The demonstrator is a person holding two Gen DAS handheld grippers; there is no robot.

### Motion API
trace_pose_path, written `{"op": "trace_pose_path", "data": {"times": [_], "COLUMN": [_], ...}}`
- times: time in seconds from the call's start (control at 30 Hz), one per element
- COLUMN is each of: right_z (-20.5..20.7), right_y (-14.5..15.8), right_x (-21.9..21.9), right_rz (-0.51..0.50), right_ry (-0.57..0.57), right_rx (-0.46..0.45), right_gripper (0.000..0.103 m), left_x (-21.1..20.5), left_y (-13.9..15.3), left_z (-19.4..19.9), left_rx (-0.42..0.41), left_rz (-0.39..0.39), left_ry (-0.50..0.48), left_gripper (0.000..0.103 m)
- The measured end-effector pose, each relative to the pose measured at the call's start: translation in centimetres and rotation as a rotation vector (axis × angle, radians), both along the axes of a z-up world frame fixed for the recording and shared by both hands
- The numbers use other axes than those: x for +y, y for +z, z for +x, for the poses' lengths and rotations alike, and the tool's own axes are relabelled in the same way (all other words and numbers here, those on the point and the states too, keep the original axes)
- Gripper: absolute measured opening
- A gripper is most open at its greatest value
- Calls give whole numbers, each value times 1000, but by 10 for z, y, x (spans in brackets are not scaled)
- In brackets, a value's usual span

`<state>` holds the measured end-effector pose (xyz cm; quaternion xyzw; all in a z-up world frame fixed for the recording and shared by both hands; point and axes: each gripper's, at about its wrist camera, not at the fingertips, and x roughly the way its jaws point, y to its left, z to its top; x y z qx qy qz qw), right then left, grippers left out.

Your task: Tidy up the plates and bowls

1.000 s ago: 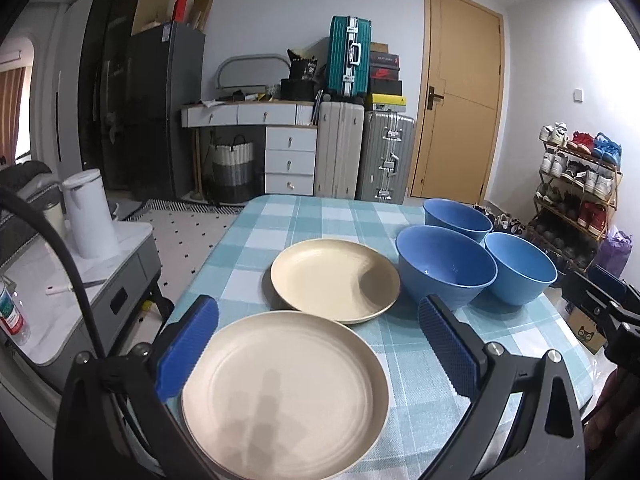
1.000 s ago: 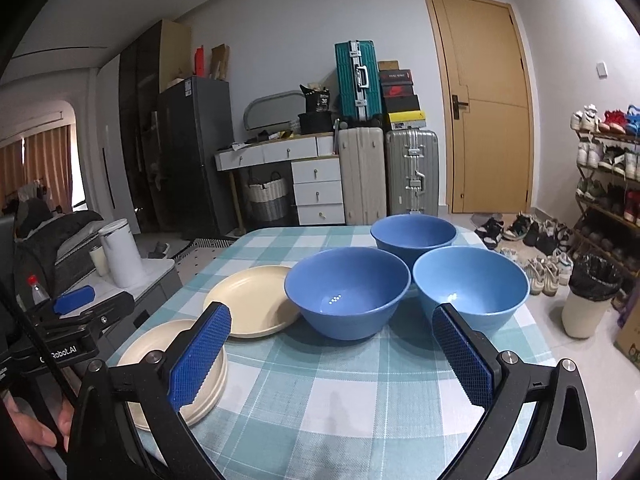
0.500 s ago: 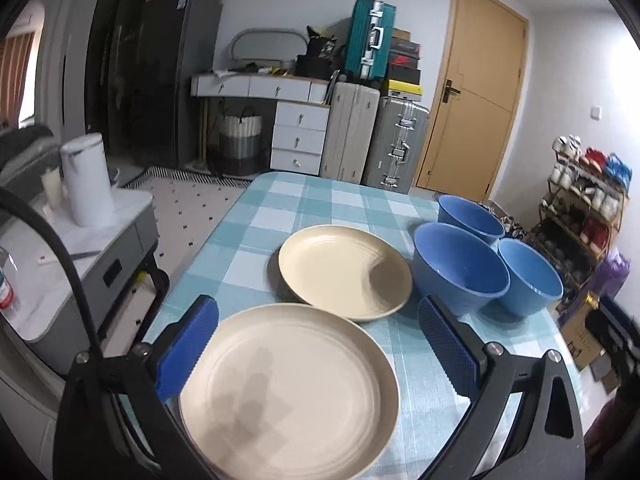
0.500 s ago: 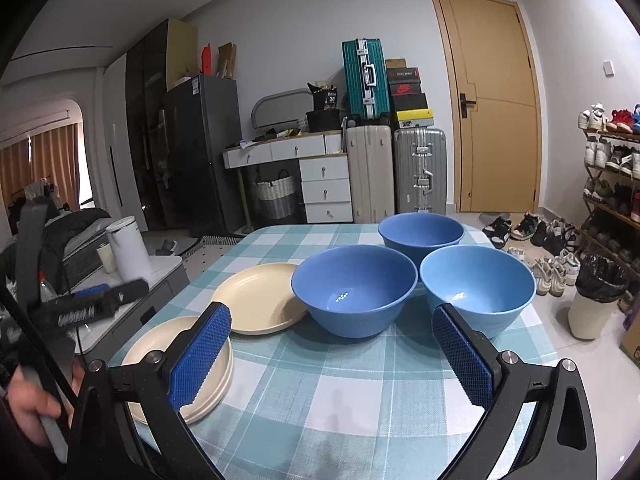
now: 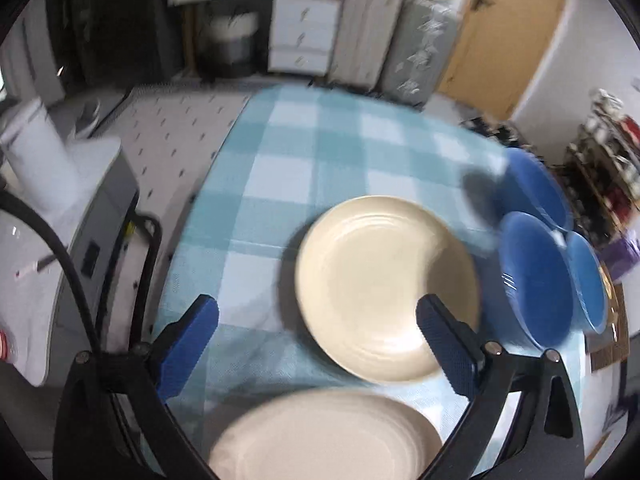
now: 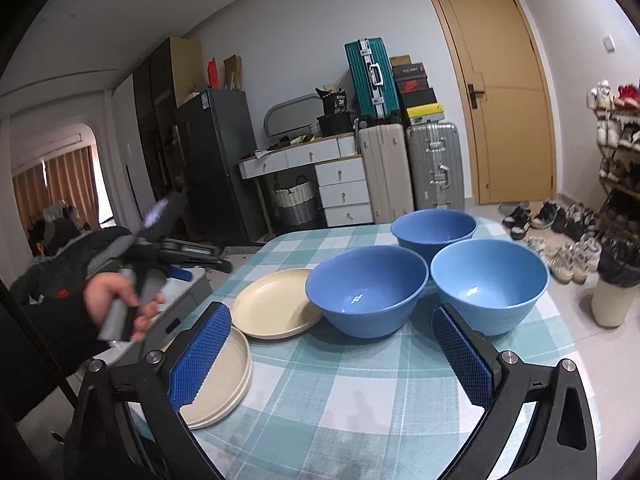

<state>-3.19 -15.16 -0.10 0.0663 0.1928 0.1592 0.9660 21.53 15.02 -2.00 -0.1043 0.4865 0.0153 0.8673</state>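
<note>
Left wrist view, blurred, looks steeply down from above the desk's (image 5: 288, 168) near left corner; right wrist view sits low and level at the near edge, facing the far wall; both share the cream plates (image 5: 384, 288) (image 6: 276, 308) and three blue bowls (image 5: 536, 276) (image 6: 366, 290).

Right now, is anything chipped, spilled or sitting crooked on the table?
Nothing stands out. The three bowls sit upright and empty, the single plate lies flat, and the near plate stack looks even. The left view is too blurred for fine chips.
</note>
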Motion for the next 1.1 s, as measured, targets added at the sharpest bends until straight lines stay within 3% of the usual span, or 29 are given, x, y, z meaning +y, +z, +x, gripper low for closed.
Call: {"op": "trace_pose_path", "data": {"times": [0.1, 0.17, 0.2, 0.3, 0.37, 0.4, 0.43, 0.6, 0.7, 0.83, 0.93, 1.1], "right_z": [6, 13, 16, 19, 20, 21, 21, 19, 17, 18, 20, 21], "right_y": [-3, -6, -8, -8, -8, -8, -8, -5, -5, -7, -9, -10], "right_x": [-6, -10, -14, -24, -25, -25, -24, -13, -6, 1, 2, 2], "right_rz": [35, 66, 93, 155, 174, 176, 177, 131, 103, 79, 74, 71], "right_ry": [11, 11, 10, 8, 17, 23, 29, 53, 65, 77, 80, 84], "right_rx": [35, 76, 93, 98, 106, 107, 107, 90, 84, 90, 94, 98], "right_gripper": [102, 102, 102, 102, 102, 102, 102, 102, 102, 102, 102, 102], "left_x": [9, 9, 9, 6, 3, 3, 1, 2, 8, 11, 17, 23], "left_y": [-23, -45, -51, -64, -67, -69, -72, -74, -74, -72, -67, -69], "left_z": [22, 37, 40, 46, 47, 48, 51, 55, 58, 57, 55, 56], "left_rx": [82, 178, 195, 212, 204, 205, 216, 230, 223, 221, 183, 193], "left_rz": [-44, -41, -23, -23, -25, -23, -33, -16, -50, -56, -13, -32], "left_ry": [2, -26, -26, -55, -75, -78, -91, -116, -108, -117, -67, -69], "left_gripper": [99, 92, 83, 78, 64, 39, 23, 20, 14, 13, 11, 10]}}
